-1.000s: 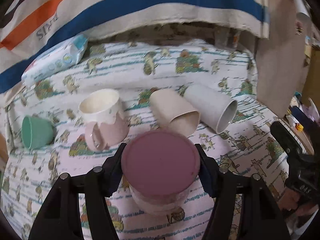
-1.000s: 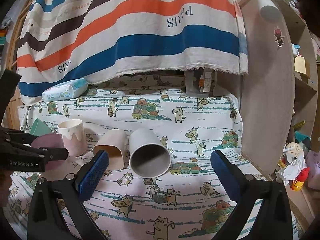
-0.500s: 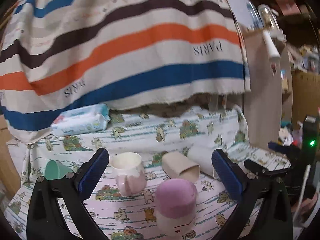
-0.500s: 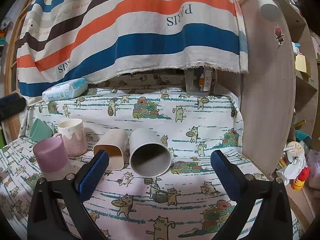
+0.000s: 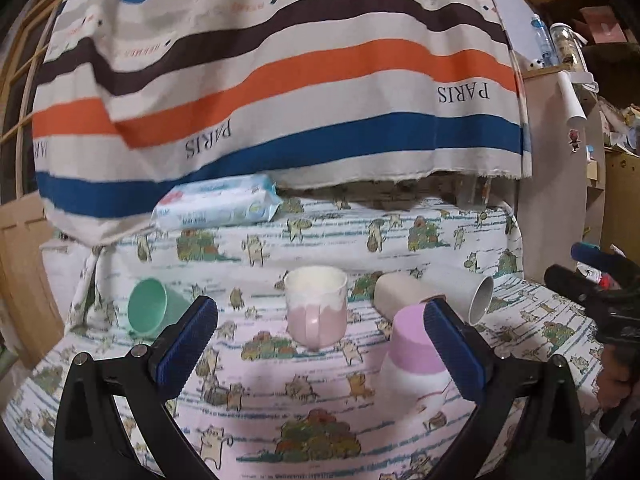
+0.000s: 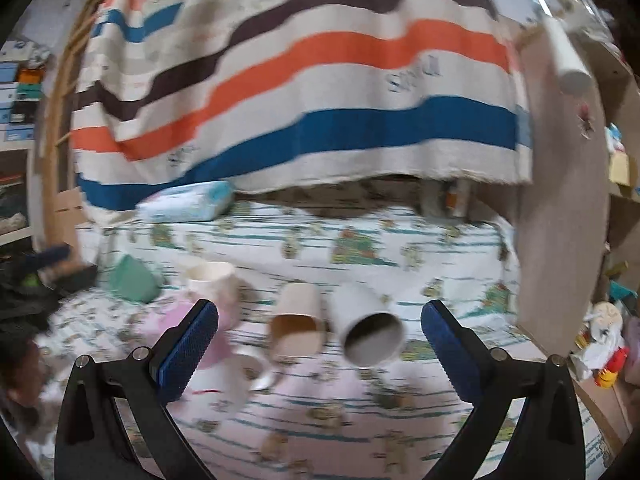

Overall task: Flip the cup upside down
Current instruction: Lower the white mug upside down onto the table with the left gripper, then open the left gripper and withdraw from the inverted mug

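- Left gripper (image 5: 320,344): I hold its fingers wide apart with nothing between them. Blue pads at 8 o'clock and 4 o'clock of the left wrist view.
- Right gripper (image 6: 320,344): fingers likewise spread wide and empty. The right wrist view is smeared, so I read fine detail there with caution.
- Purple cup (image 5: 412,356): already mouth-down on the cat-print cloth (image 5: 320,240), flat base uppermost, at about 4 o'clock of the left view. It sits partly behind the left gripper's right pad; I cannot tell whether pad and cup touch. I judge this cup done.
- Pink-and-cream mug (image 5: 316,308): upright, mouth up, near the centre of the left view, just above the gap between the fingers, handle facing the camera.
- Green cup (image 5: 148,312): on its side at 9 o'clock, mouth facing the camera.
- Beige cup (image 6: 298,328) and grey cup (image 6: 368,332): both on their sides, side by side, at 6 o'clock of the right view, squarely between the right fingers. Their long axes run away from the camera, mouths toward it.
- Governing relation: the right gripper is nearer the two lying cups, the left nearer the mug and green cup. As I judge it, any lying cup needs a grasp across its axis, then a quarter turn to set its mouth down.
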{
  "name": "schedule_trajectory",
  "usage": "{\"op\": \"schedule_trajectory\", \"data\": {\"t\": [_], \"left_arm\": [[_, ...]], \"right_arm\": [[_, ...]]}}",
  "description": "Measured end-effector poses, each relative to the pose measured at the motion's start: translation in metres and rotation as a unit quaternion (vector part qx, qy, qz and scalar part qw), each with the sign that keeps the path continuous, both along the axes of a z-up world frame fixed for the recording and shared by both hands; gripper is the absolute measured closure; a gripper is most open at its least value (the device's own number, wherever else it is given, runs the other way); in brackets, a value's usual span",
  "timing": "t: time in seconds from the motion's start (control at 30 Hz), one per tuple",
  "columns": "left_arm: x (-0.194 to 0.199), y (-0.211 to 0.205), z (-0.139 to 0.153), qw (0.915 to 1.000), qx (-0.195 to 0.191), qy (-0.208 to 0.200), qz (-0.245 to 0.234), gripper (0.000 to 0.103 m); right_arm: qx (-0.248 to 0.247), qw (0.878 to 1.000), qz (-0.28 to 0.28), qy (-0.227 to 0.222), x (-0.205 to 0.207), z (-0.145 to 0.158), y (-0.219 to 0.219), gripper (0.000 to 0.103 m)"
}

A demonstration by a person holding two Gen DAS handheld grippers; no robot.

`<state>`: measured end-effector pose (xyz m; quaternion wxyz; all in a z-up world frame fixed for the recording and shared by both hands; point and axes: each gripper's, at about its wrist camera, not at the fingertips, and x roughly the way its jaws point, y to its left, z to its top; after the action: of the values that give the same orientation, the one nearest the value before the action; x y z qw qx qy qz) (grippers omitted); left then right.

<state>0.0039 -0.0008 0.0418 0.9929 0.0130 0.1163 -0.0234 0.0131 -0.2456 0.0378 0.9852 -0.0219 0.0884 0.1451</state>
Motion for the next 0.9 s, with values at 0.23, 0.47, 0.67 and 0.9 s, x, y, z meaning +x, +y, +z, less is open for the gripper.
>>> {"op": "schedule_trajectory", "data": {"t": [0.23,0.47,0.67,0.9], "left_arm": [[-0.004,0.01,-0.025,0.9998,-0.014,0.003,0.017,0.0],[0.004,0.029,-0.033,0.9976,-0.065,0.001,0.023,0.001],[0.011,0.03,-0.035,0.9966,-0.075,0.021,0.027,0.001],[0.011,0.015,-0.037,0.9987,-0.035,0.027,0.025,0.001]], "right_arm": [[0.009,1.0,0.002,0.024,0.0,-0.024,0.018,0.0],[0.031,0.999,-0.004,0.029,0.012,-0.029,0.016,0.0],[-0.005,0.999,-0.014,0.028,0.015,-0.038,0.026,0.001],[-0.006,0.999,-0.021,0.042,0.019,-0.039,0.023,0.001]]}}
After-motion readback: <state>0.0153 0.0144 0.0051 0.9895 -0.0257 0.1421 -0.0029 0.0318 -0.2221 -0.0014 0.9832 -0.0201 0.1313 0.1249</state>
